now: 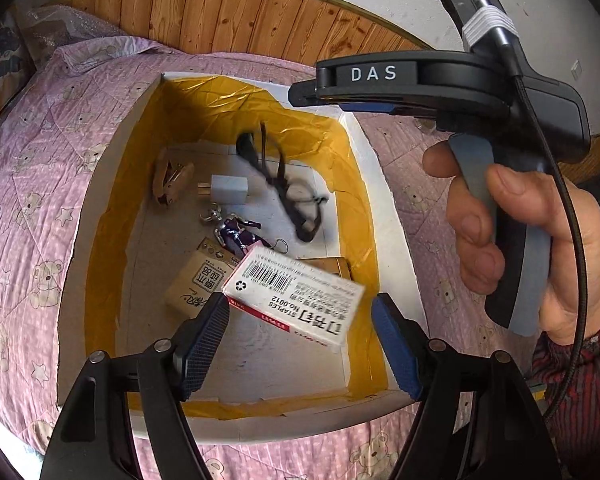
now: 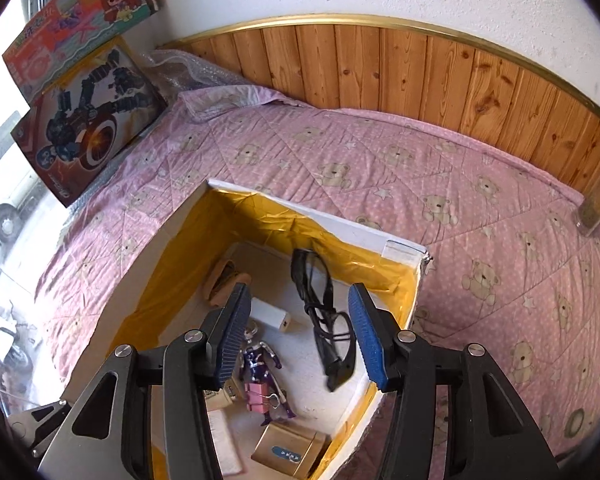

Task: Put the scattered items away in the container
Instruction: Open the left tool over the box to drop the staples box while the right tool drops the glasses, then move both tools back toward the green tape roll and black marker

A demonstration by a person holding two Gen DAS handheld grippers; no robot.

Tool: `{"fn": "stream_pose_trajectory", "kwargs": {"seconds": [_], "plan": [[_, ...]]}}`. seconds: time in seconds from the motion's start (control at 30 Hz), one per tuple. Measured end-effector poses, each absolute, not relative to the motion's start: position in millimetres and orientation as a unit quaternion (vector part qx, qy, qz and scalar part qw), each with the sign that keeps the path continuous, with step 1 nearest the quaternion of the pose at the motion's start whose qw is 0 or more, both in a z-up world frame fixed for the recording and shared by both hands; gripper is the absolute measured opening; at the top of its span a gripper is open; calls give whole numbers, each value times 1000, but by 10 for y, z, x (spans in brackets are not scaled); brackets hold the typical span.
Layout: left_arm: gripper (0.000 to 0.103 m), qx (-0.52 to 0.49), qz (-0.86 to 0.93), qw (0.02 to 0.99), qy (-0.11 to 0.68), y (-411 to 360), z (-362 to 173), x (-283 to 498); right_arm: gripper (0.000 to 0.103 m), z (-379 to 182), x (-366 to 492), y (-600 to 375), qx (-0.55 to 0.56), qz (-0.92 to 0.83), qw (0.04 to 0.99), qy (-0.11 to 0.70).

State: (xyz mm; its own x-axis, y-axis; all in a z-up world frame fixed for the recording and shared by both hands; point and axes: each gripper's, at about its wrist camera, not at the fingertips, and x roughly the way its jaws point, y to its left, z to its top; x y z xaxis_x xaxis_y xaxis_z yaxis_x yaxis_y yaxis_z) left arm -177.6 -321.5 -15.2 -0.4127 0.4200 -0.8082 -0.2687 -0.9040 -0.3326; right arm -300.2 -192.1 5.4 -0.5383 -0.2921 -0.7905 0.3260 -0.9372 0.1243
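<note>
The container (image 1: 108, 200) is a white box lined with yellow foil, sitting on a bed under a pink bear-print quilt (image 2: 380, 168).

The left wrist view looks down into the container from its near rim. The left gripper (image 1: 300, 320) has its jaws apart, and a white staples box (image 1: 296, 296) with a barcode hangs tilted between them; its lower left corner meets the left pad, while the right pad stands clear of it. Whether the staples box is held or loose cannot be told. Under it on the container floor lie a tan carton (image 1: 196, 280), a purple figure (image 1: 236, 232), a white charger (image 1: 228, 189), a brown clip (image 1: 170, 184) and black glasses (image 1: 284, 184), blurred. This view alone shows the person's hand (image 1: 520, 240) around the handle of the right gripper (image 1: 340, 96), which hovers over the container's far right corner.

The right wrist view shows that gripper's jaws apart, with nothing between them, over the glasses. Only here appear a pink binder clip (image 2: 260, 396) lying on the figure, a gold box (image 2: 290, 452) in the container's near corner, and toy boxes (image 2: 88, 120) leaning beyond the container to the left.
</note>
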Motion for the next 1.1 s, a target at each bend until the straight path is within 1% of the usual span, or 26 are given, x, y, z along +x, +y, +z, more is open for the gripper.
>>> {"fn": "stream_pose_trajectory", "kwargs": {"seconds": [0.37, 0.6, 0.83, 1.1], "plan": [[74, -508, 835, 197, -80, -3313, -169, -1843, 54, 34, -2936, -1901, 454, -871, 190, 9], [74, -506, 837, 191, -78, -3306, -121, -1776, 54, 6, -2758, -1989, 461, -861, 212, 28], [74, -493, 849, 174, -76, -3324, 18, -1644, 54, 45, -2509, -2005, 460, -858, 224, 42], [74, -478, 857, 180, -66, -3240, 161, -1438, 54, 127, -2252, -1975, 455, -860, 226, 46]]}}
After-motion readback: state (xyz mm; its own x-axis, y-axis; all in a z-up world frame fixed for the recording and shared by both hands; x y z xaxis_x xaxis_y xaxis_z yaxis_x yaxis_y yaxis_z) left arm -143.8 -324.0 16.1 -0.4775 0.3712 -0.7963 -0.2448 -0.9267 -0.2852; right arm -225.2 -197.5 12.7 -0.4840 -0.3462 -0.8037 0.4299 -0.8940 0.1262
